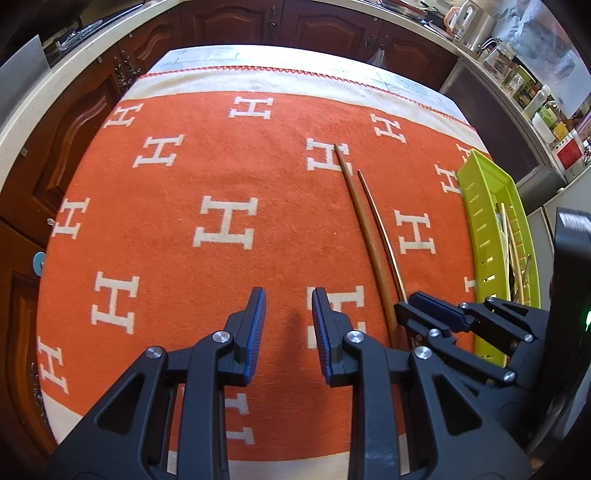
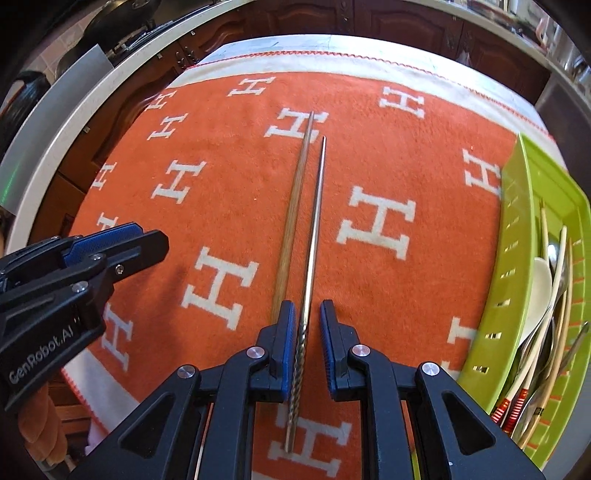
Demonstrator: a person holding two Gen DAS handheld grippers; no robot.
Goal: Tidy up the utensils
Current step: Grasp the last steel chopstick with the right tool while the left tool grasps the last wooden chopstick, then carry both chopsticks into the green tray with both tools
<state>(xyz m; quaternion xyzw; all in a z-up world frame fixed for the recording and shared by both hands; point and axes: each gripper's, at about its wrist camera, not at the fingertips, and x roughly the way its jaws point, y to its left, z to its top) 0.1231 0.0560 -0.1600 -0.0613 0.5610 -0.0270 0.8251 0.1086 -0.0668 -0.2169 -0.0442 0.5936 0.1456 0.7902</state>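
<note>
Two chopsticks lie side by side on the orange cloth: a wooden one [image 2: 291,206] and, to its right, a thin metal one [image 2: 314,229] with a twisted near end. My right gripper [image 2: 308,332] points down over the metal chopstick's near end. The chopstick runs between the fingers close to the left pad, with a gap on its right, so the jaws are open. My left gripper [image 1: 289,321] hovers over the cloth left of both chopsticks [image 1: 365,236], open and holding nothing. The right gripper [image 1: 406,308] shows beside it in the left wrist view.
A lime-green slotted tray [image 2: 517,229] stands at the cloth's right edge, holding several chopsticks and spoons [image 2: 543,280]. The orange cloth [image 1: 184,166] with white H marks covers the table. Dark wooden cabinets [image 1: 229,22] and a cluttered counter ring the table.
</note>
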